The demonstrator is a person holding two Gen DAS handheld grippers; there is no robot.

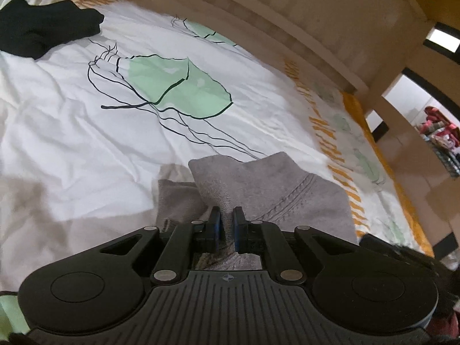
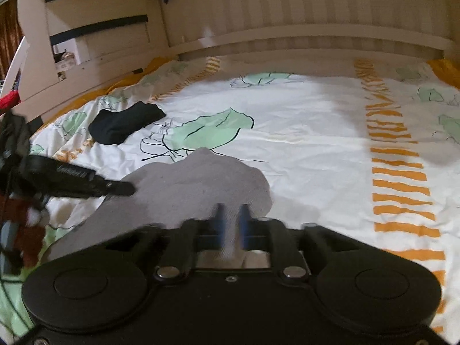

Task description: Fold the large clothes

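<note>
Both my left gripper (image 1: 227,215) and right gripper (image 2: 232,215) pinch the gray cloth (image 1: 258,184) (fingers nearly closed) over the bed (image 1: 72,143).

Open bedspread (image 2: 302,132) ahead; black garment (image 2: 126,122) far left, headboard (image 2: 287,14) behind

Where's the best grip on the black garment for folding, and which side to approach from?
On the black garment, take the flat corner pointing toward the headboard. It lies thin on the bedspread, so fingers can pinch one edge. Probably come in low from the bed's middle; the bunched end nearer the left gripper looks too thick.
</note>
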